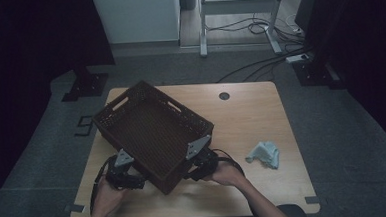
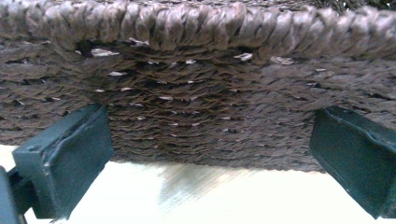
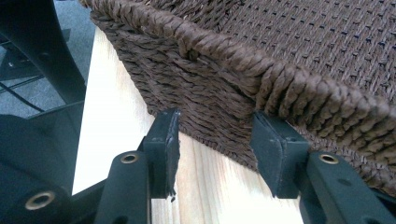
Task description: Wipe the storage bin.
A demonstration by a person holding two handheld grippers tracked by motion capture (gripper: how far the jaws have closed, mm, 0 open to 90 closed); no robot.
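A dark brown woven basket (image 1: 152,133) sits askew on the left half of the wooden counter (image 1: 246,115), one corner pointing toward the person. The left tongs (image 1: 124,167) rest at the basket's near-left wall; in the left gripper view their jaws stand spread wide apart, with the braided rim and wall (image 2: 196,84) straight ahead between them and neither jaw pressing on the weave. The right tongs (image 1: 201,155) are at the basket's near-right wall, close to the near corner. In the right gripper view their jaws are partly open, right up against the outside of the wall (image 3: 210,88) just under the braided rim; whether they actually pinch the wicker cannot be told. The basket's bottom edge rests on the counter. A crumpled pale blue cloth (image 1: 264,154) lies on the counter to the right, well apart from the basket.
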